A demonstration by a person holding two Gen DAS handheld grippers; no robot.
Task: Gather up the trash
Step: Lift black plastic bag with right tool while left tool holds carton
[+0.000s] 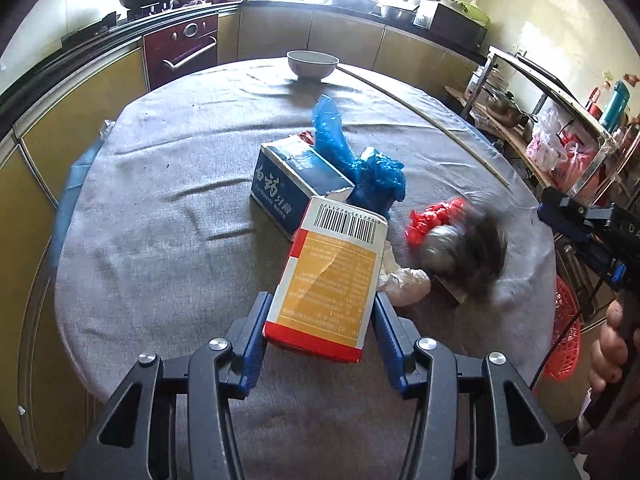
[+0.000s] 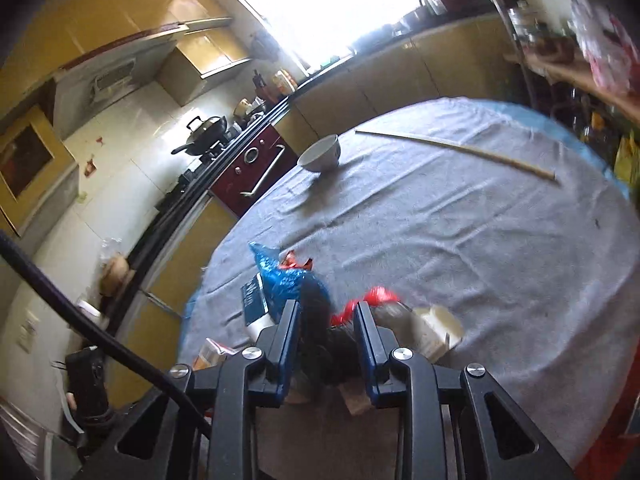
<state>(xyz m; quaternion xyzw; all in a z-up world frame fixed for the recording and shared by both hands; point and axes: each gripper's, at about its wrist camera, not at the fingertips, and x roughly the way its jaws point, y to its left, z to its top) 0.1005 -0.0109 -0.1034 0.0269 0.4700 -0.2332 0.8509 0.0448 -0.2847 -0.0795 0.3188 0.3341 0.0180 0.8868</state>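
My left gripper [image 1: 322, 304] is shut on an orange, white and red carton [image 1: 332, 276] with a barcode, held just above the grey tablecloth [image 1: 180, 200]. Beyond it lie a blue box [image 1: 292, 180], crumpled blue plastic [image 1: 360, 168], red plastic [image 1: 436, 216], white plastic [image 1: 404, 284] and a blurred dark object [image 1: 468, 256]. My right gripper [image 2: 327, 312] holds a dark, blurred item [image 2: 320, 328] between its fingers, above the blue plastic [image 2: 280, 276], the red plastic [image 2: 376, 296] and a small pale carton [image 2: 436, 332].
A white bowl [image 1: 312, 64] stands at the table's far side, also in the right wrist view [image 2: 322, 154]. A long thin stick [image 2: 456, 154] lies across the far right of the table. A red basket [image 1: 566, 332] sits beside the table. Kitchen counters surround the table.
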